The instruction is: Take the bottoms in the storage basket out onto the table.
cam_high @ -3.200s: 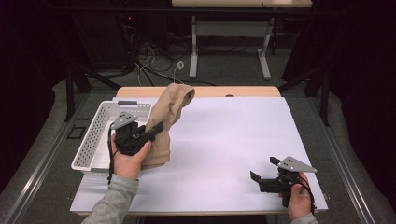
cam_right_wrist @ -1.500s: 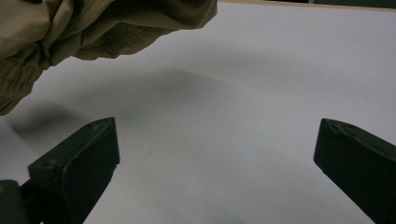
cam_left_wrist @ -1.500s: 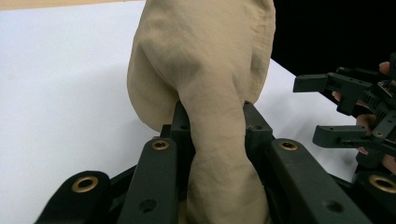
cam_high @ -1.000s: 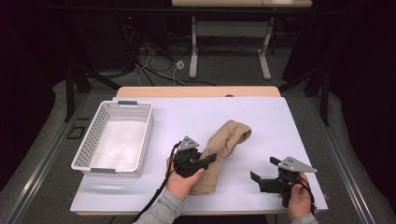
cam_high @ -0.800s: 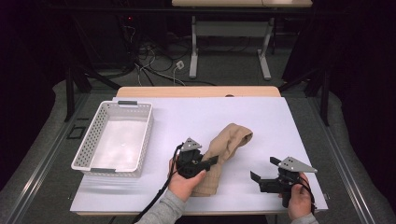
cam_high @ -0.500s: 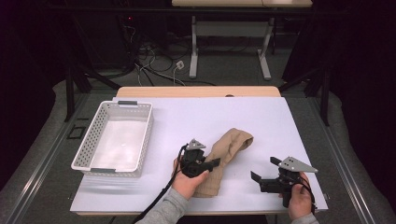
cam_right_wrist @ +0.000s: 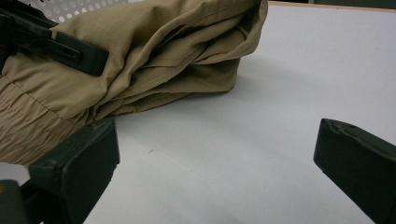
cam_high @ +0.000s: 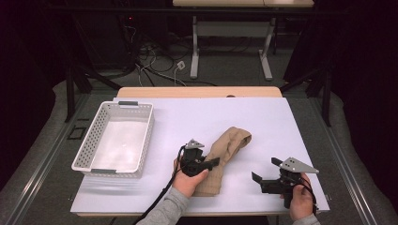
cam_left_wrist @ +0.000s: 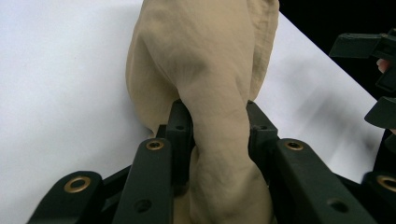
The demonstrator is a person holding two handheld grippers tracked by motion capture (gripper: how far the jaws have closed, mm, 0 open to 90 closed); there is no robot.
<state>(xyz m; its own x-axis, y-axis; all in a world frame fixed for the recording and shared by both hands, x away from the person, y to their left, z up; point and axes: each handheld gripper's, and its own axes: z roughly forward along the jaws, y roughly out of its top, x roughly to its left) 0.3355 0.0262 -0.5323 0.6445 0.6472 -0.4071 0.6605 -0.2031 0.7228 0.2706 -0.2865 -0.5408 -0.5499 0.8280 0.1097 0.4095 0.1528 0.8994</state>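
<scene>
A folded tan cloth (cam_high: 227,147) lies on the white table sheet (cam_high: 187,117), running from the middle toward the front edge. My left gripper (cam_high: 212,162) is shut on a raised fold of the cloth (cam_left_wrist: 205,70) near its front end. The jaws have just eased apart a little, and both pads (cam_left_wrist: 180,123) still touch the fold. One black jaw of that gripper (cam_right_wrist: 70,51) lies across the cloth (cam_right_wrist: 154,42) in the right gripper view. My right gripper (cam_high: 265,169) stands open to the right of the cloth, with bare sheet between its jaws (cam_right_wrist: 215,154).
A white perforated basket (cam_high: 146,133) stands at the left of the table with nothing in it. The table's wooden far edge (cam_high: 197,92) shows behind the sheet. Beyond it are a dark floor, cables and desk legs.
My left gripper carried the tan cloth from beside the basket to the middle of the table. Over the last second it sank a little toward the front edge. The right gripper stayed put.
</scene>
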